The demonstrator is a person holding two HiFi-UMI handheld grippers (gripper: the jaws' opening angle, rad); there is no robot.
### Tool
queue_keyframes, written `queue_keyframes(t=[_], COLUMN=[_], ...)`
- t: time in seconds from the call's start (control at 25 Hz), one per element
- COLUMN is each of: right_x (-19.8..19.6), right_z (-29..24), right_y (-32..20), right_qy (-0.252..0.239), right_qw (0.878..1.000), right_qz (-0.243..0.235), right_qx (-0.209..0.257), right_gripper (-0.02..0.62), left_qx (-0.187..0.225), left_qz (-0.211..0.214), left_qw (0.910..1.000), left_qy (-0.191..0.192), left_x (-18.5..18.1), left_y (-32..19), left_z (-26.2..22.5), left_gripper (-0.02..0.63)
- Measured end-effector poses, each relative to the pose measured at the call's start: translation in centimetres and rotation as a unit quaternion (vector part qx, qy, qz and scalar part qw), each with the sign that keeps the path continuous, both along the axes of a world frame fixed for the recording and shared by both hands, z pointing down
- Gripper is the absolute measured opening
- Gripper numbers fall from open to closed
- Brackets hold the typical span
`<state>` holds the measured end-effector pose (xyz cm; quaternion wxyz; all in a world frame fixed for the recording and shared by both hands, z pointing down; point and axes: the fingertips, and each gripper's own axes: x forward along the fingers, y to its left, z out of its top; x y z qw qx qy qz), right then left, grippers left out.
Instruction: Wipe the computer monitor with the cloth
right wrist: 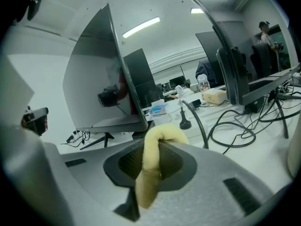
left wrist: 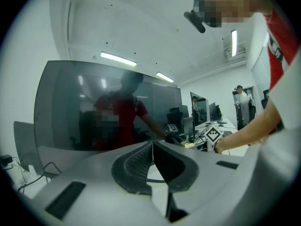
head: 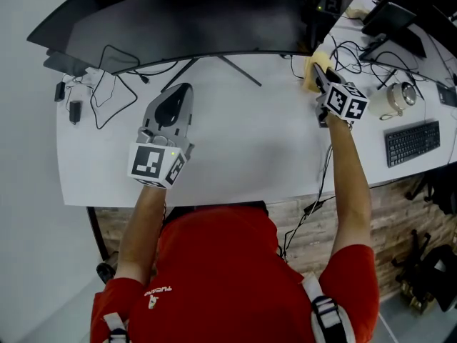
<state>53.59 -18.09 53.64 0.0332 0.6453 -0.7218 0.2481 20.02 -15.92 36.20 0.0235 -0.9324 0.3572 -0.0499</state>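
Right gripper (right wrist: pixel 153 147) clamps a fluffy yellow cloth (right wrist: pixel 149 169) beside the curved black monitor's (head: pixel 178 20) right end; left gripper (left wrist: pixel 153 147) closed, empty.

The left claw (left wrist: pixel 153 145), jaws pressed together and empty, faces the dark monitor (left wrist: pixel 84 107) reflecting a person (left wrist: pixel 120 114).

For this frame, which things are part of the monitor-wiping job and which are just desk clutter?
Job: wide curved dark monitor; soft yellow cloth, clamped in the right gripper.
Lying about: black keyboard; loose black cables; small black monitor; shut, empty left gripper.
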Motion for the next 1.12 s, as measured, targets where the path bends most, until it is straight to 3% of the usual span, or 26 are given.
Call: queue_keyframes(t=[0.28, 0.6, 1.12], right_x=[-2.2, -4.5, -13.5], right_z=[-0.6, -0.6, -0.9], right_y=[-0.6, -1.4, -4.1], right_qy=[-0.008, -0.015, -0.010], right_qw=[0.999, 0.999, 0.998], right_qz=[-0.015, -0.020, -0.056], right_qx=[0.034, 0.041, 0.034], right_gripper=[0.058, 0.058, 0.058], left_qx=[0.003, -0.006, -0.001], left_qz=[-0.005, -0.016, -0.032], left_qw=[1.0000, 0.9998, 0.9994], left_qy=[0.000, -0.004, 0.014], left_x=[-1.0, -2.5, -9.5], left_y=[-0.3, -0.5, -2.0], left_z=[0.4, 0.2, 0.4], left_gripper=[0.011, 0.011, 0.011])
